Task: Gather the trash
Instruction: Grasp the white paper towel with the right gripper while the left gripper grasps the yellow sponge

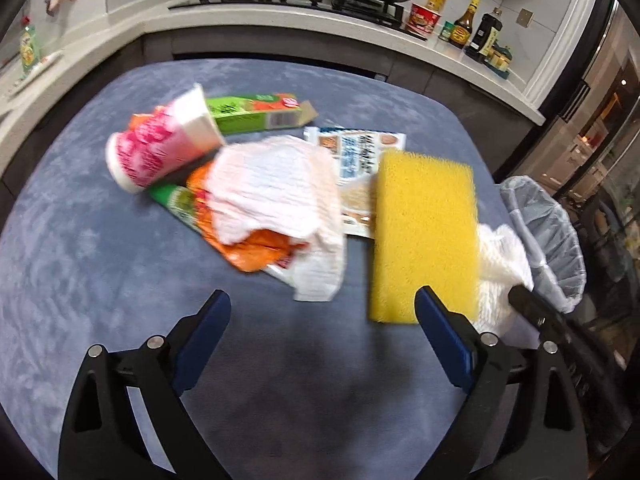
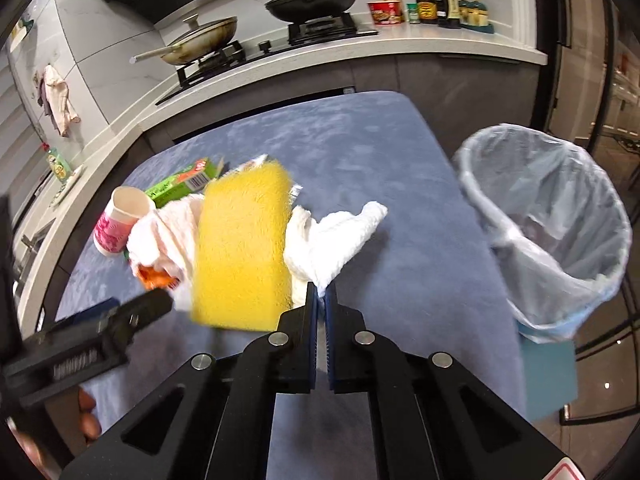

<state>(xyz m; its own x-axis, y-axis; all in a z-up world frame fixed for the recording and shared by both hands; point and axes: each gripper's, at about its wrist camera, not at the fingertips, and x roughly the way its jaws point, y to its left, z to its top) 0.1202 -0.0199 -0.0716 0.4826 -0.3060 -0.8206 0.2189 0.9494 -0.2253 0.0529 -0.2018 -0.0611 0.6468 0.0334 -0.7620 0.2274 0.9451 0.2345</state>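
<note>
The left gripper (image 1: 322, 312) gapes empty near the sponge (image 1: 426, 236), while the right gripper (image 2: 321, 292) pinches the white tissue (image 2: 328, 240) beside the bin (image 2: 548, 232).

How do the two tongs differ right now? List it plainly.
The left tongs stand wide open with nothing between them, only bare blue tabletop. The right tongs are shut, pinching the edge of the white tissue. The left tongs point toward the yellow sponge; the right sit beside it, nearer the bin. Both are black with blue pads.
</note>
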